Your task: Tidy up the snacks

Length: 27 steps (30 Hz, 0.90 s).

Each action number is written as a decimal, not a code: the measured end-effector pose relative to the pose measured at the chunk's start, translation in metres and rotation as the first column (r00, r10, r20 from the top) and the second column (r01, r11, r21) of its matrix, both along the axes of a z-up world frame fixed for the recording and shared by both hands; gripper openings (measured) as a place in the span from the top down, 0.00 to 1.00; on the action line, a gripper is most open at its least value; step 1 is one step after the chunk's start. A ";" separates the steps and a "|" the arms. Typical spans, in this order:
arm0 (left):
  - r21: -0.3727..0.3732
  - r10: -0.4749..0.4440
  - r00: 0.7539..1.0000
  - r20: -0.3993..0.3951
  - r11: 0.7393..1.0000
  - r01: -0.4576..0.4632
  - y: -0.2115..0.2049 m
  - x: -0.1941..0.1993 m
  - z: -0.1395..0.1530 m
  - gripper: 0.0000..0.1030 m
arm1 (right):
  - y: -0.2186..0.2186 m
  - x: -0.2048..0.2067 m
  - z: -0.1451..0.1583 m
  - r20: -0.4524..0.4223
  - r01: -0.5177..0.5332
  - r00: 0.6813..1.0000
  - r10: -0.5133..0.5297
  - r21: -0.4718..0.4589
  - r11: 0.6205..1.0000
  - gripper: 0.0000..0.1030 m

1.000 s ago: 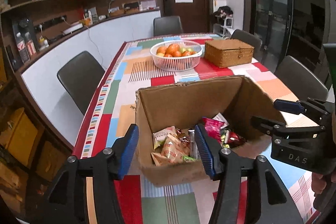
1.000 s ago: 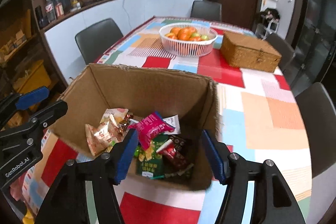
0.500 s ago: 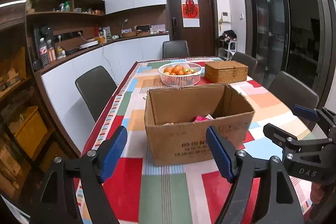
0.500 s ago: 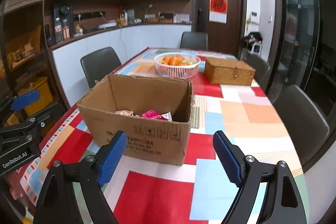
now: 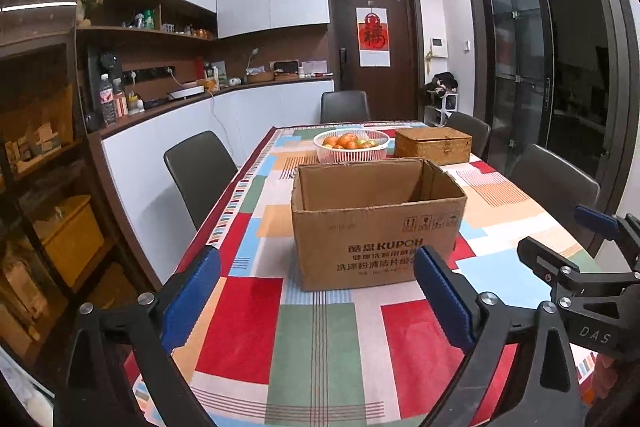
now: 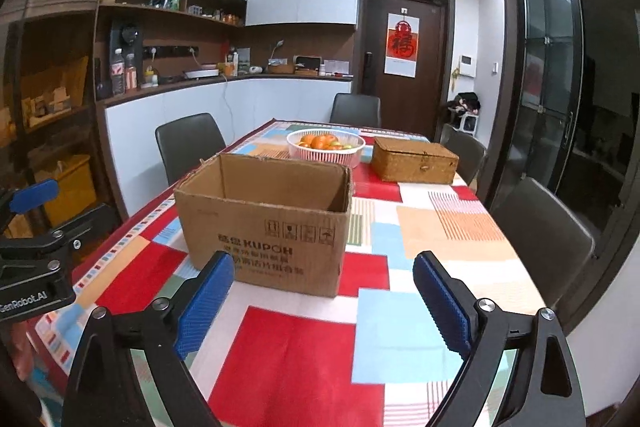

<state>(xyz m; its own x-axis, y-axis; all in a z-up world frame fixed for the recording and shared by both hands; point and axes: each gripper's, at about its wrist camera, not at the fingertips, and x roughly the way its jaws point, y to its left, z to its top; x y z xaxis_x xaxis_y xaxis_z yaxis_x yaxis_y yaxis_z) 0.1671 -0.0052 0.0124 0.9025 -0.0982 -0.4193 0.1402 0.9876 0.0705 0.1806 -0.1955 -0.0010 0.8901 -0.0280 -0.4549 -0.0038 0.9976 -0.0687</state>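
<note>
An open brown cardboard box (image 5: 376,227) printed KUPOH stands on the table with the patchwork cloth (image 5: 316,339); it also shows in the right wrist view (image 6: 264,223). Its contents are hidden behind its walls from this low angle. My left gripper (image 5: 316,297) is open and empty, held back from the box near the table's front edge. My right gripper (image 6: 322,301) is open and empty, also short of the box. The right gripper shows at the right of the left wrist view (image 5: 576,267), and the left gripper at the left of the right wrist view (image 6: 36,227).
A white basket of oranges (image 5: 351,143) and a woven lidded box (image 5: 433,145) stand behind the cardboard box. Dark chairs (image 5: 200,171) surround the table. A counter and shelves (image 5: 160,99) run along the left wall. A glass door (image 6: 548,99) is on the right.
Both grippers have pulled back and dropped lower, away from above the box. The snacks inside, visible a second ago, are now hidden by the box walls.
</note>
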 end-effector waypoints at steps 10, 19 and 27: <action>0.023 0.021 0.999 0.035 1.000 -0.022 -0.003 -0.017 -0.003 0.00 | -0.011 -0.020 -0.007 0.005 0.015 1.000 -0.016 0.062 0.998 0.11; 0.009 0.015 0.999 0.041 1.000 -0.015 -0.003 -0.021 -0.002 0.00 | -0.013 -0.024 -0.006 0.027 0.017 0.999 -0.019 0.066 0.998 0.11; 0.009 0.016 0.999 0.042 1.000 -0.017 -0.004 -0.021 -0.002 0.00 | -0.015 -0.025 -0.006 0.027 0.017 0.999 -0.019 0.068 0.998 0.11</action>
<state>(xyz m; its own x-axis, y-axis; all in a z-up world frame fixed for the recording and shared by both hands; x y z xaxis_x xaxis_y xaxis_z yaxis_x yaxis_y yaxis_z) 0.1460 -0.0095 0.0103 0.9207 -0.0794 -0.3822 0.1207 0.9890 0.0851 0.1553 -0.2108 -0.0074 0.9018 -0.0141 -0.4319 0.0154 0.9999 -0.0004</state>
